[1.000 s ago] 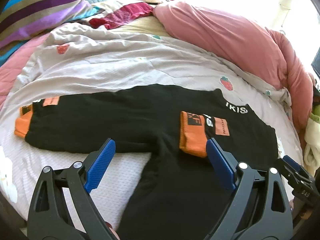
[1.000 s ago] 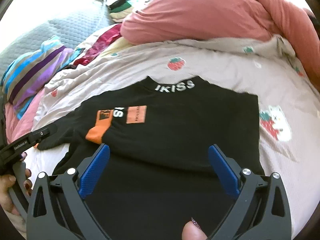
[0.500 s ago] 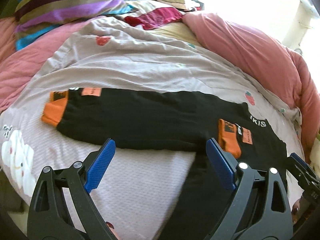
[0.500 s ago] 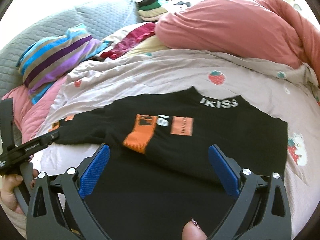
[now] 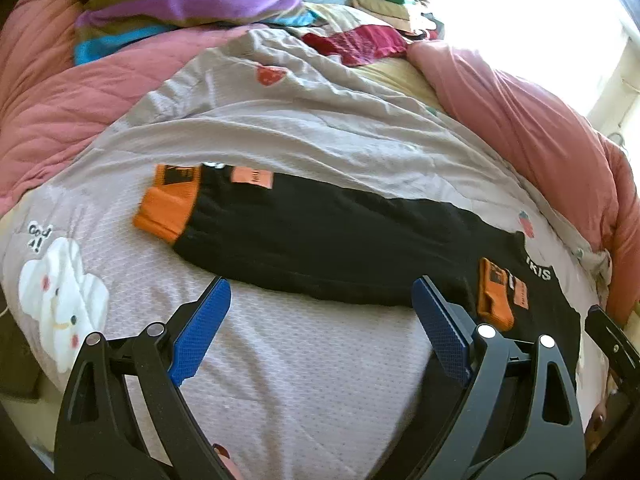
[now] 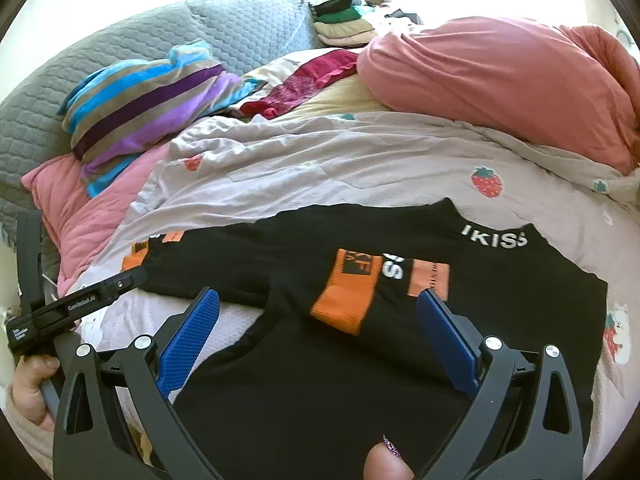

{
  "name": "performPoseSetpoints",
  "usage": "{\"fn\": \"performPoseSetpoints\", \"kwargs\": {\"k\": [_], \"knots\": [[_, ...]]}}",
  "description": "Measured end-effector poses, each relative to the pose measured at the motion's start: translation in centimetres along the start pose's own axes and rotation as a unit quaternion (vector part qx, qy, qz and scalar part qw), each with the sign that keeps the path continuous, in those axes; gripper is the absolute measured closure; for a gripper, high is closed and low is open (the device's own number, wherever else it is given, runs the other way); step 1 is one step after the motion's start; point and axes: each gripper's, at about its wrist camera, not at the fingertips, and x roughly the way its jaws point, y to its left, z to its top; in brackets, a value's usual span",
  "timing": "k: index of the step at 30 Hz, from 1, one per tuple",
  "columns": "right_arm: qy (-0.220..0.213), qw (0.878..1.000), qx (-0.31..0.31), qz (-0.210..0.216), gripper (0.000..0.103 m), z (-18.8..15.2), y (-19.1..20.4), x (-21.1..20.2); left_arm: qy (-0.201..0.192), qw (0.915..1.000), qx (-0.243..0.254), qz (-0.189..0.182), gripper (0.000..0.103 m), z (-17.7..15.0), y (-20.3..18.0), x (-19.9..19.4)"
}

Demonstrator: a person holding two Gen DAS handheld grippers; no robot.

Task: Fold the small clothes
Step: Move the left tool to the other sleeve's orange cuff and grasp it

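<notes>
A small black top (image 5: pixel 320 248) (image 6: pixel 360 360) with orange cuffs lies flat on the bed. One sleeve stretches left, ending in an orange cuff (image 5: pixel 168 208) (image 6: pixel 136 258). The other sleeve is folded across the chest, its orange cuff (image 6: pixel 348 300) (image 5: pixel 494 294) lying below the white "IKISS" collar lettering (image 6: pixel 494 238). My left gripper (image 5: pixel 320 304) stands open just in front of the outstretched sleeve, holding nothing. Over the top's body my right gripper (image 6: pixel 318 316) is open with nothing between its blue pads. The left gripper's black body (image 6: pixel 76 308) shows at the left of the right wrist view, held by a hand.
The bed has a pale strawberry-print sheet (image 5: pixel 320 120) (image 6: pixel 320 168). A pink quilt (image 5: pixel 540 136) (image 6: pixel 500 84) is bunched at the back right. A striped cushion (image 6: pixel 148 100), a dark red garment (image 6: pixel 304 84) and a pile of folded clothes (image 6: pixel 344 24) lie behind.
My left gripper has swung left along the outstretched sleeve, so its orange cuff now sits nearer the middle. My right gripper has turned left a little. Both stay open.
</notes>
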Motion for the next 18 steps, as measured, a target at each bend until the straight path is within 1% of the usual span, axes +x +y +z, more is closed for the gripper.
{"fn": "performPoseSetpoints", "kwargs": {"k": [9,18], "knots": [[0.01,0.999,-0.025,0.019,0.005,0.2,3.0,1.4,0.001,0.9993,-0.037,0.008,0.018,0.2,3.6,0.2],[0.027,0.997,-0.052,0.046,0.005,-0.2,6.3,3.2,0.002,0.9979,-0.062,0.015,0.018,0.3,6.0,0.5]]}}
